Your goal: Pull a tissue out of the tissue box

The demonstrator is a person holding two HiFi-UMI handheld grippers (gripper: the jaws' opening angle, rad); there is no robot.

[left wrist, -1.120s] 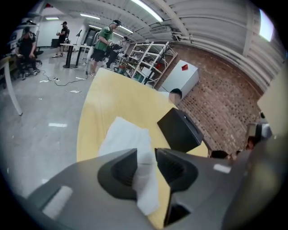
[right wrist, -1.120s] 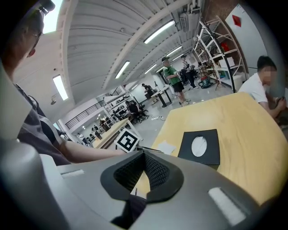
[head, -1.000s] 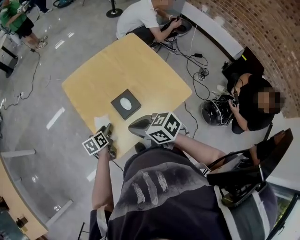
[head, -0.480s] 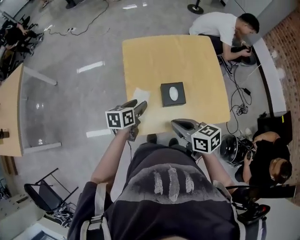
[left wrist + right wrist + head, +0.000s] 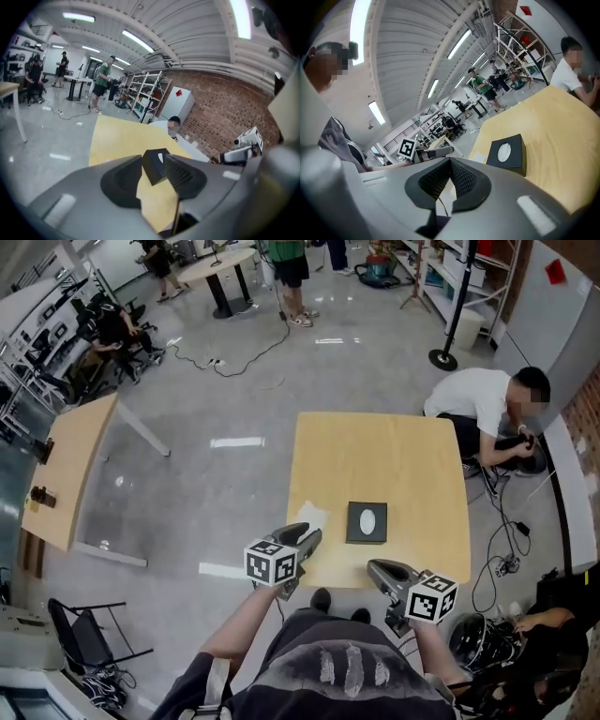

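A white tissue (image 5: 310,517) lies loose on the worktop (image 5: 394,456) just left of the black tissue box (image 5: 366,522) at mid-frame, so the pull looks done, and both grippers hang below the box, clear of it: the left gripper (image 5: 305,533) has its fingers narrowly apart and closing on nothing, the right gripper (image 5: 377,568) has its fingers together and empty.

1. Lighting: bright, even, from ceiling strip lights (image 5: 138,41).
2. Glare: white reflections on the glossy floor (image 5: 236,442).
3. Distortion: heavy fisheye bending; gripper views have dark corners.
4. Focus: close foreground soft.
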